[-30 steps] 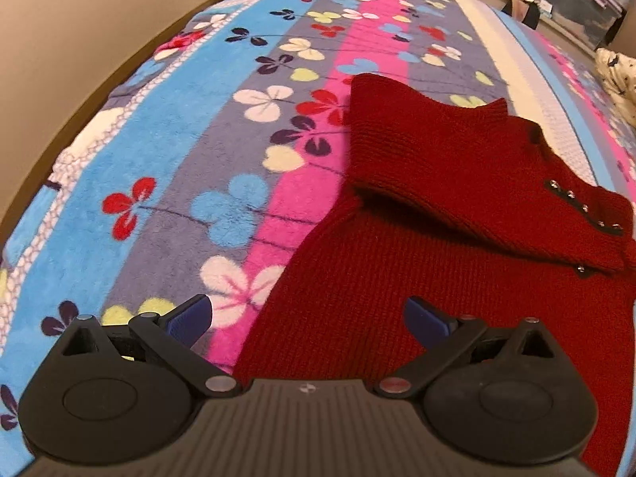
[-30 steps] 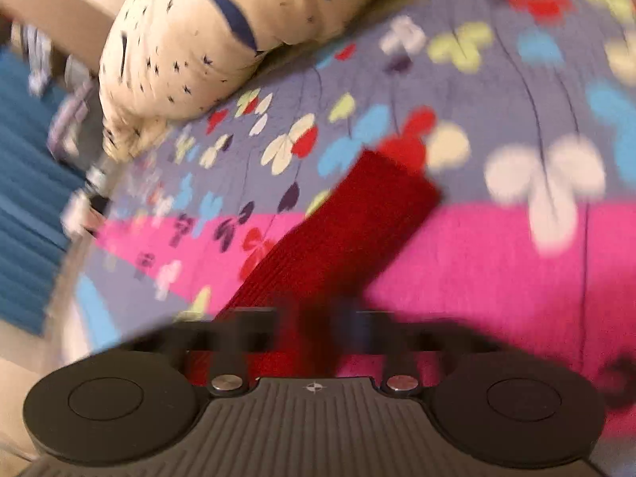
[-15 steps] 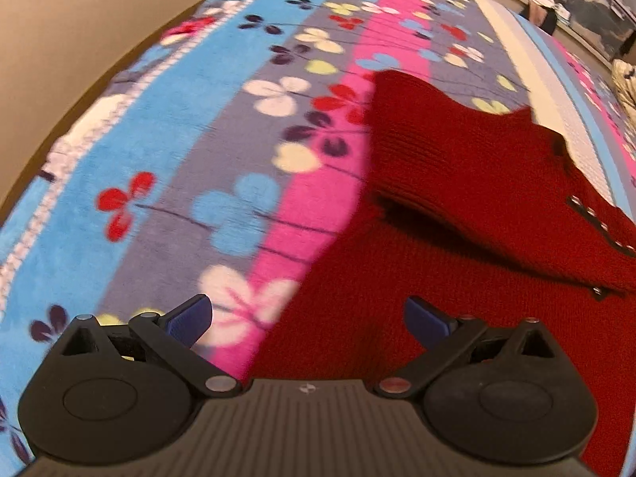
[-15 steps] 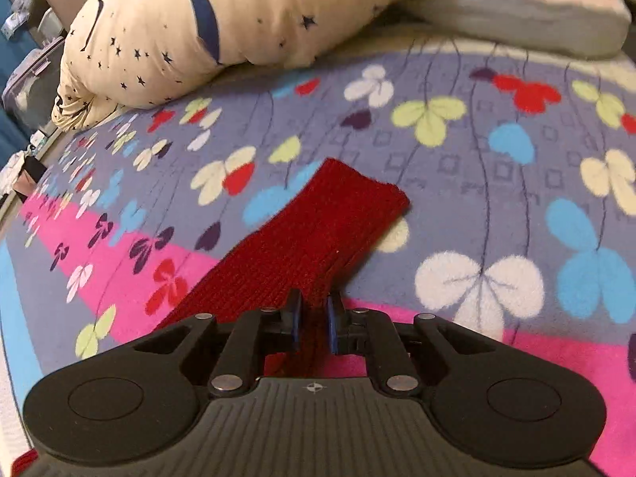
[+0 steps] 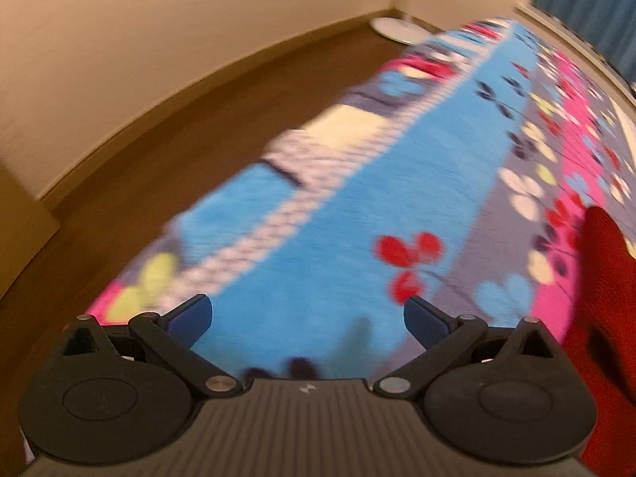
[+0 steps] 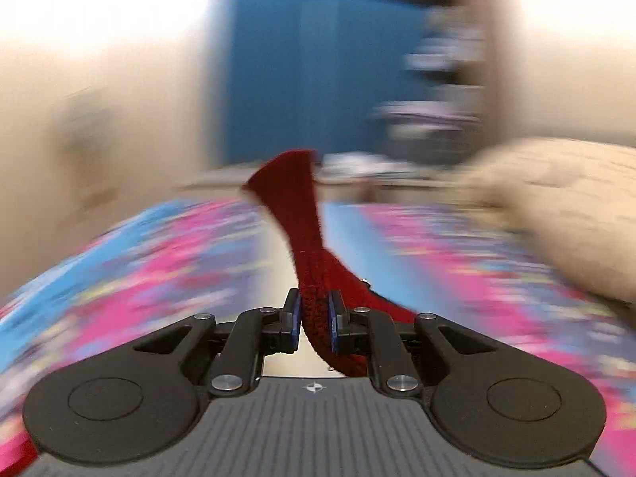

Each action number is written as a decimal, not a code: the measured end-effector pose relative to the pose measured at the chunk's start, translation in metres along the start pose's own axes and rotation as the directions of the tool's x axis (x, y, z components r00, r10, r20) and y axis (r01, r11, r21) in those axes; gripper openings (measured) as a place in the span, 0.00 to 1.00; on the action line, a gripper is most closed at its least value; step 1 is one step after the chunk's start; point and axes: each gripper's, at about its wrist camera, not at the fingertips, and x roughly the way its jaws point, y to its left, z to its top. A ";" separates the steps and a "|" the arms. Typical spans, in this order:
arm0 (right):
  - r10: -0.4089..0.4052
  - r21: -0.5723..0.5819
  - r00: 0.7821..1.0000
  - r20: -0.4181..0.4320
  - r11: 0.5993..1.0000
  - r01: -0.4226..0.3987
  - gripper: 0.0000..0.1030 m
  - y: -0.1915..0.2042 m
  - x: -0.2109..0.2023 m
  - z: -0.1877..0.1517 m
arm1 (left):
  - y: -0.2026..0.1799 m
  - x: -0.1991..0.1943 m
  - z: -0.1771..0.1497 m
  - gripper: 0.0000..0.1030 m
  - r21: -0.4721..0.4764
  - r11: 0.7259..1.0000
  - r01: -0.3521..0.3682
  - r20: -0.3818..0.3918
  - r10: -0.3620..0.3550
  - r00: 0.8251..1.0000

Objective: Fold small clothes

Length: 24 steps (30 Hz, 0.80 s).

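The right tongs [image 6: 314, 320] are clamped on a sleeve of the red knitted sweater [image 6: 308, 262], which rises from the pads and hangs above the flowered bedspread [image 6: 159, 254]. The left tongs [image 5: 308, 318] stand wide with nothing between them, over the blue stripe of the bedspread [image 5: 338, 238], with the sweater [image 5: 604, 298] at their right. Beyond the bedspread lie a cream pillow [image 6: 564, 206] and a blue curtain [image 6: 318, 79].
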 end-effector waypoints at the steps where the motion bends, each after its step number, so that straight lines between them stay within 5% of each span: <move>1: 0.087 -0.046 0.995 -0.058 0.995 -0.090 0.16 0.037 0.004 -0.020 | 0.009 0.000 0.000 1.00 -0.011 1.000 -0.003 -0.003 0.003 1.000; 2: 0.183 -0.083 0.972 -0.145 0.977 -0.196 0.21 0.065 0.008 -0.039 | 0.015 0.002 0.001 1.00 -0.019 1.000 -0.002 -0.008 0.002 1.000; 3: 0.271 -0.103 0.925 -0.267 0.946 -0.307 0.34 0.090 0.012 -0.060 | 0.018 0.002 0.001 1.00 -0.024 1.000 0.003 -0.013 -0.004 1.000; 4: 0.280 -0.123 0.904 -0.324 0.935 -0.333 0.44 0.102 0.010 -0.075 | 0.020 0.003 0.003 1.00 -0.021 1.000 0.019 -0.017 -0.019 1.000; 6: 0.257 -0.202 0.933 -0.253 0.929 -0.311 0.58 0.101 -0.018 -0.085 | 0.014 0.001 0.006 1.00 0.001 0.998 0.061 0.002 -0.061 0.998; 8: 0.288 -0.118 0.924 -0.253 0.938 -0.325 0.62 0.066 -0.040 -0.078 | -0.003 -0.001 0.007 1.00 0.030 0.995 0.096 0.023 -0.097 0.995; 10: 0.238 -0.040 0.944 -0.227 0.967 -0.253 0.62 0.015 -0.057 -0.065 | -0.028 0.002 0.009 1.00 0.071 0.987 0.141 0.019 -0.143 0.990; 13: -0.010 -0.018 0.986 -0.165 1.000 0.008 0.61 -0.067 -0.059 -0.050 | -0.080 0.000 0.008 1.00 0.153 0.962 0.225 0.011 -0.230 0.973; 16: -0.207 0.098 0.951 -0.230 0.967 0.234 0.52 -0.151 -0.025 -0.039 | -0.142 -0.006 0.001 1.00 0.267 0.916 0.300 0.001 -0.311 0.950; 18: -0.228 0.222 0.918 -0.324 0.925 0.308 0.53 -0.197 0.005 -0.039 | -0.181 -0.009 -0.001 1.00 0.337 0.884 0.325 -0.008 -0.342 0.939; 20: -0.166 0.375 0.903 -0.397 0.868 0.325 0.53 -0.233 0.026 -0.048 | -0.208 -0.009 -0.003 1.00 0.374 0.867 0.329 -0.010 -0.351 0.936; 22: -0.131 0.504 0.915 -0.383 0.800 0.326 0.53 -0.251 0.023 -0.054 | -0.232 -0.006 -0.004 1.00 0.399 0.855 0.331 -0.016 -0.355 0.935; 24: -0.090 0.564 0.944 -0.317 0.783 0.263 0.58 -0.258 0.015 -0.057 | -0.250 -0.001 -0.005 1.00 0.417 0.846 0.333 -0.021 -0.357 0.934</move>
